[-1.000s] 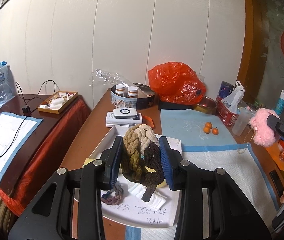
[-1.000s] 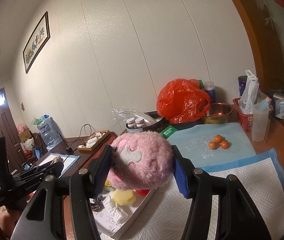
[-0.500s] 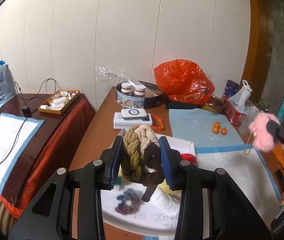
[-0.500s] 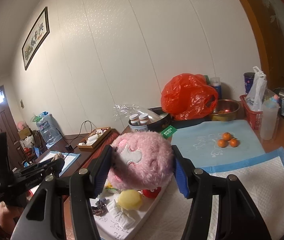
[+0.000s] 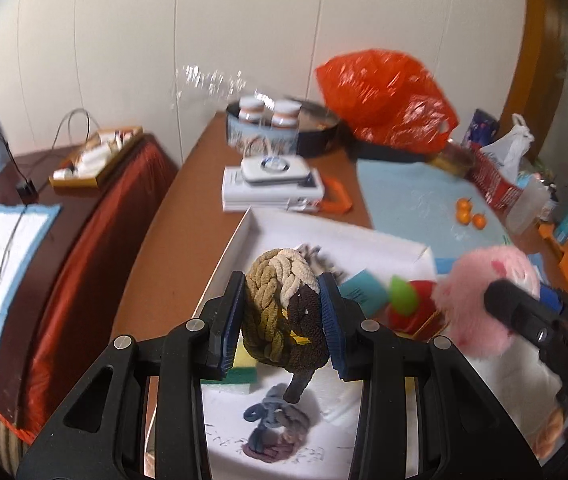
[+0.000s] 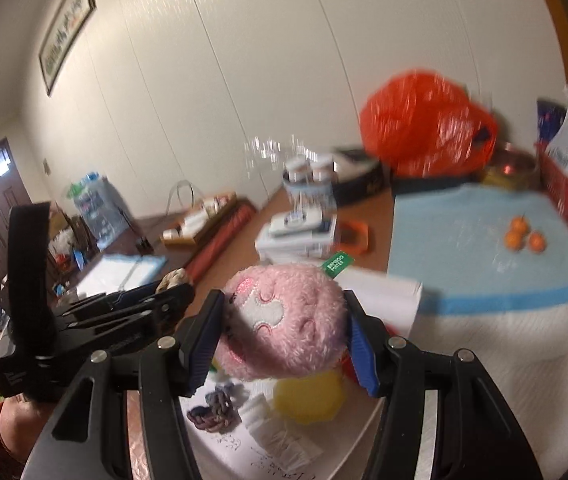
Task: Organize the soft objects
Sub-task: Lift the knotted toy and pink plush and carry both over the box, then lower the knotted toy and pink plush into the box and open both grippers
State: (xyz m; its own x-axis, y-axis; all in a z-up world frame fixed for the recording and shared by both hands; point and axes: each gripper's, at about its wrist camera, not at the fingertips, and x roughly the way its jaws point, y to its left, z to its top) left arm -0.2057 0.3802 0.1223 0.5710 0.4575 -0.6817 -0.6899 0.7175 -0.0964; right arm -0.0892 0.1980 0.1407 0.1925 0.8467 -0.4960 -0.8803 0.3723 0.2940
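My left gripper is shut on a braided knot of tan, cream and brown rope, held above a white tray. My right gripper is shut on a pink plush toy, also over the tray; it shows at the right of the left wrist view. In the tray lie a small braided purple-grey ring, a yellow-green sponge, a blue card, a green and red soft item and a yellow soft piece. The left gripper shows in the right wrist view.
A stack of white boxes, a round tin with jars, an orange plastic bag and small oranges on a blue pad stand behind the tray. A red basket and bottles stand at the right. A second, red-draped table stands left.
Both grippers have dropped lower and nearer the tray, still holding their items. The right gripper with the pink plush has come much closer to the left one.
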